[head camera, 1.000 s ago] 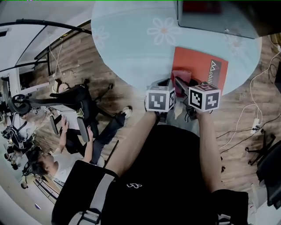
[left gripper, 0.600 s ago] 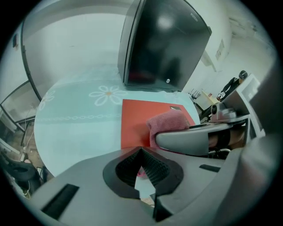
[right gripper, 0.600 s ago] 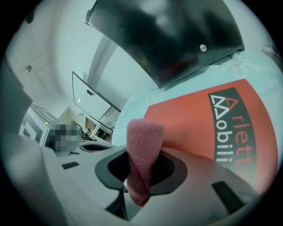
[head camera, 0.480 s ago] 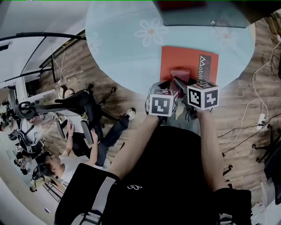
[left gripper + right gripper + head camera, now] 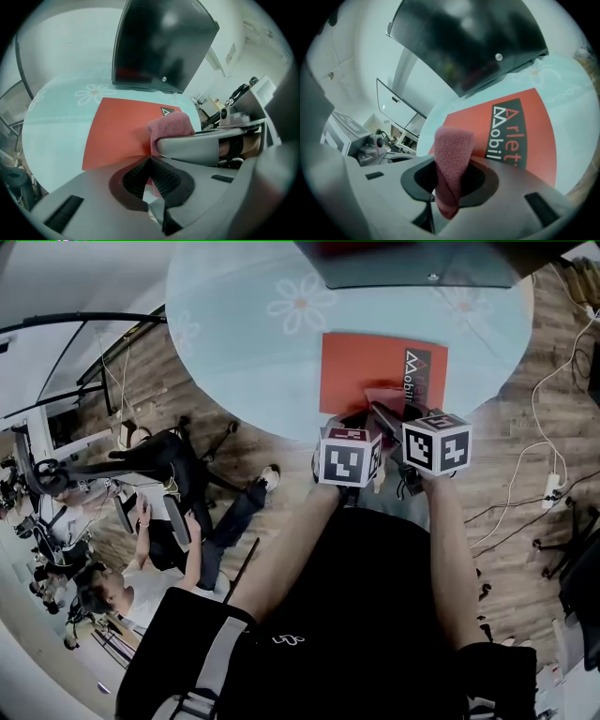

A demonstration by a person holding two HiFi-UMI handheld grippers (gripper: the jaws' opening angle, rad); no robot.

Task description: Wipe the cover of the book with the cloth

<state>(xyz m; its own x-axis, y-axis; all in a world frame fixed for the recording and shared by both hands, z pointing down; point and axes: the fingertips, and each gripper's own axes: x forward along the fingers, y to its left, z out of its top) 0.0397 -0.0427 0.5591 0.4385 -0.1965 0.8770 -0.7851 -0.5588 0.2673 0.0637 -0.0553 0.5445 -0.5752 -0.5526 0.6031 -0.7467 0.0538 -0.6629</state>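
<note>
R gripper (image 5: pixel 454 168) jaws are clenched on the pink cloth (image 5: pixel 452 140), a folded wad sticking out past the tips, over the near edge of the red book (image 5: pixel 375 367). The book lies flat on the round table (image 5: pixel 253 343), in front of a dark monitor (image 5: pixel 473 42). L gripper (image 5: pixel 149 161) jaws are closed, prob. pinching the book's near edge, but the view's cramped so not certain. Cloth is soft & light and will flop, so best gripped mid-fold & pressed flat. Book looks thin w/ a smooth cover; likely slides on the tabletop w/o a hold at its edge.
</note>
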